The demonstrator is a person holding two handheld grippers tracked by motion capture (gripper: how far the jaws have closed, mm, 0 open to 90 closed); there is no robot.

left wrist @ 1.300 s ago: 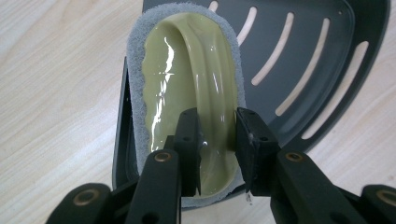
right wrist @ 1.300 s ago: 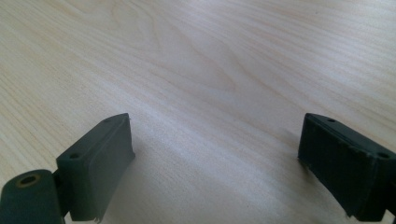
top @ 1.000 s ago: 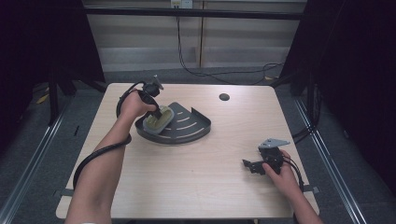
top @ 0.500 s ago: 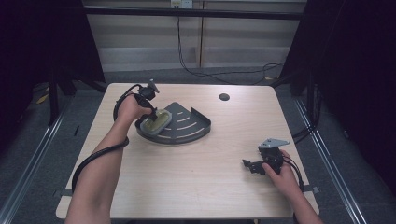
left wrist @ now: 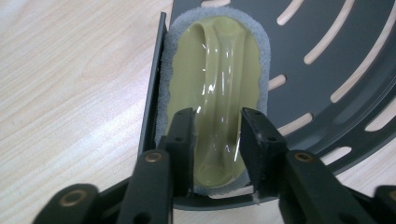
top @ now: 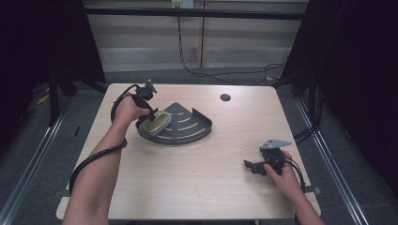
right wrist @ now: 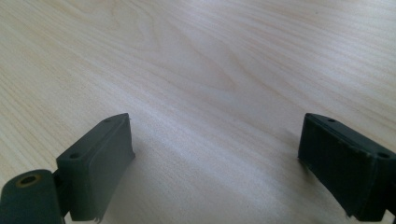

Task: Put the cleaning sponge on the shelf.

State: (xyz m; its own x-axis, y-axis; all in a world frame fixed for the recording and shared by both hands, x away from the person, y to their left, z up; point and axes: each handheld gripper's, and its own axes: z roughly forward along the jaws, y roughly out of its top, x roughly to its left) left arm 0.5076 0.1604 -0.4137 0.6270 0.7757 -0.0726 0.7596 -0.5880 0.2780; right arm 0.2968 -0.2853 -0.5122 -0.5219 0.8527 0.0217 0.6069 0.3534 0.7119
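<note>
Left gripper view: left gripper (left wrist: 217, 140) jaws just easing apart around sponge (left wrist: 215, 84) handle, sponge lying in rack (left wrist: 327, 60) corner. Looks like let-go step. Next: lift away straight. Right gripper (right wrist: 215, 158) wide, holding nothing, over table (right wrist: 196, 56).

the high view looks forward and down from above the near edge of the pale wooden table (top: 197, 178), taking in all of it. the left gripper view sits close over the dark grey slotted corner tray (left wrist: 336, 51), which the high view (top: 187, 126) shares from afar. the right gripper view skims low over bare wood (right wrist: 210, 70).
</note>
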